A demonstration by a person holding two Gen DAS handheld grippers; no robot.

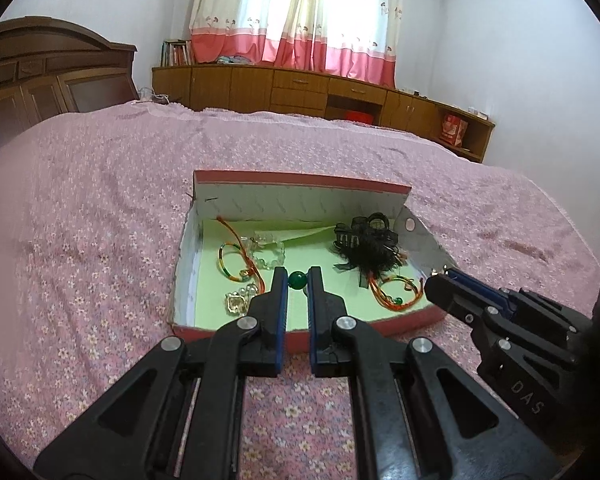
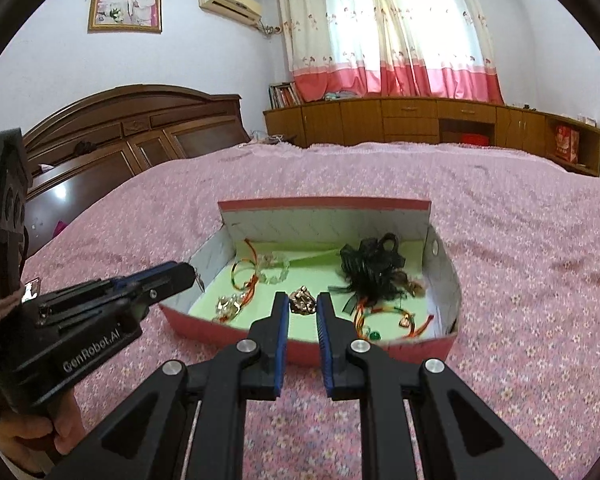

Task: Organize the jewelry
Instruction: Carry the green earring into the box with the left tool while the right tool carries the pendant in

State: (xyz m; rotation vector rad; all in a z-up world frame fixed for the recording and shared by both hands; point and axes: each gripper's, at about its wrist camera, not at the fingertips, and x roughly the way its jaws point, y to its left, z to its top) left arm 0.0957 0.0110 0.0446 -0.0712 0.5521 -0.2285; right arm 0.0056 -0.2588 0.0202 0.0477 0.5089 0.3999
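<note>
Jewelry lies loose in the red cardboard box with pale green lining at the centre of both frames, on the pink floral bedspread. By my count: two orange-and-green cord bangles, one clear bead bracelet, one black feathered hair claw, one green bead, one gold filigree piece. All look light; cords floppy, beads slippery, feathers delicate, so pinch cords or rims. The left gripper has jaws slightly apart around the green bead, contact unclear; the right gripper likewise flanks the gold piece.
</note>
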